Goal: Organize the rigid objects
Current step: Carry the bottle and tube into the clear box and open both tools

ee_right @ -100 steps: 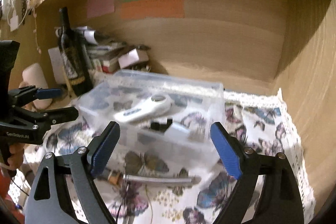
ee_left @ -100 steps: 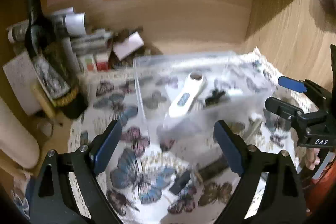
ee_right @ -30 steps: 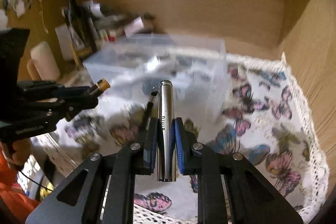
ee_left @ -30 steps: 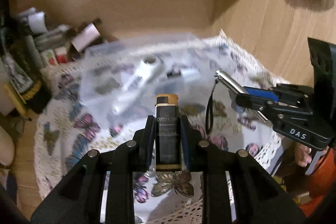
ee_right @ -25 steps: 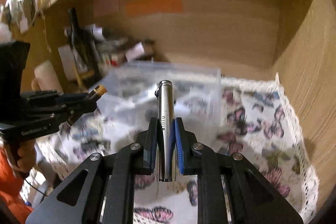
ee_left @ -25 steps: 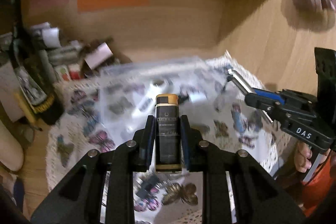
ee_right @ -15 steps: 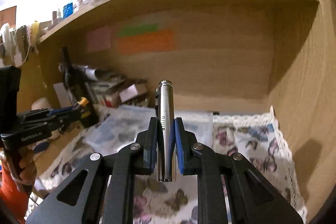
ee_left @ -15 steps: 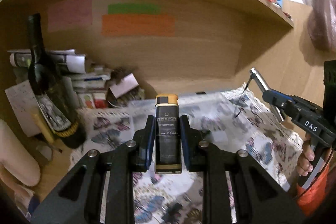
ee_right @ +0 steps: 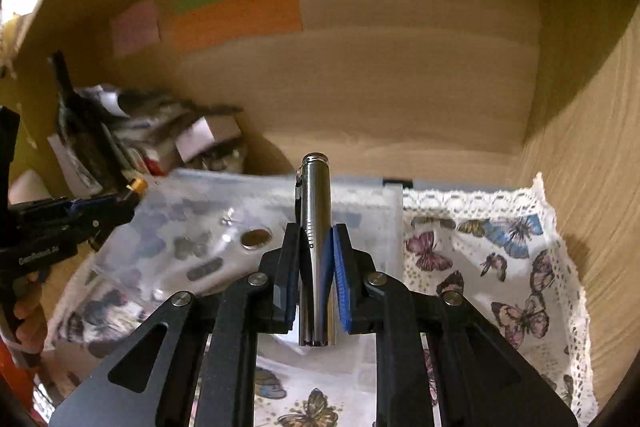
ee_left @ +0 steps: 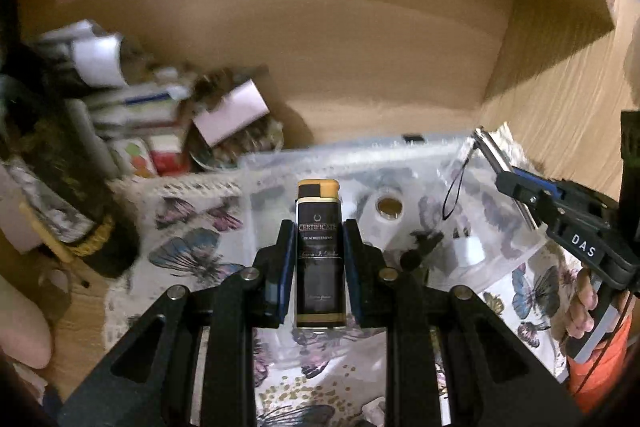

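Under a wooden shelf, a butterfly-print cloth (ee_right: 500,267) is spread, with a clear plastic box (ee_left: 400,163) set on it and orange, green and pink paper strips stuck on the back wall (ee_right: 400,87). "CERTIFICATE" is read on the black-and-gold lighter (ee_left: 319,255), clamped upright in the left gripper (ee_left: 319,259) above the box. A silver flashlight (ee_right: 316,251) is pinched in the right gripper (ee_right: 316,263), marked "DAS".
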Action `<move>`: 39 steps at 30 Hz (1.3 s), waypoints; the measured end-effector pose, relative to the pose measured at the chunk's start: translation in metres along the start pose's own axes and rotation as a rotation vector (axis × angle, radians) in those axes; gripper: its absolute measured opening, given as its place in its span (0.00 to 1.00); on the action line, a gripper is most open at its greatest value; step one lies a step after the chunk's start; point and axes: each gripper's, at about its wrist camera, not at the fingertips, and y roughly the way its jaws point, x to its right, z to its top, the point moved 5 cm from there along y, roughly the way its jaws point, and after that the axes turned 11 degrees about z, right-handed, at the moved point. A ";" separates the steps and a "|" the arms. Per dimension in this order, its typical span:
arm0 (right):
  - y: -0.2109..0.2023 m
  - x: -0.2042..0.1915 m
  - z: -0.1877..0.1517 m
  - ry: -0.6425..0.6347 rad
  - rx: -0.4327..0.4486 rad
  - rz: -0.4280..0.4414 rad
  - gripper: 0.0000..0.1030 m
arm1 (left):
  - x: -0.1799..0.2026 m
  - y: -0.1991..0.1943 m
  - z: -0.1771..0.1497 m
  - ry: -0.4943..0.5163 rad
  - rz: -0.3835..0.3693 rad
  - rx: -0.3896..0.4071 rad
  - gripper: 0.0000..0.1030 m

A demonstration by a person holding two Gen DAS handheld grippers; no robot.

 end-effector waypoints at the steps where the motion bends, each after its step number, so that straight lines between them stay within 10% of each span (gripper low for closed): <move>1: 0.004 0.002 -0.002 0.000 -0.011 -0.008 0.14 | 0.003 0.006 -0.002 0.010 0.005 -0.011 0.22; 17: 0.031 0.011 -0.016 0.013 -0.101 -0.058 0.17 | 0.015 0.032 -0.012 0.062 0.039 -0.063 0.23; 28: -0.018 -0.025 -0.004 -0.040 0.024 0.024 0.67 | 0.001 -0.028 -0.009 0.052 0.026 0.042 0.59; 39: -0.049 -0.071 -0.036 -0.111 0.033 0.113 0.78 | -0.012 -0.062 -0.075 0.114 0.062 0.006 0.76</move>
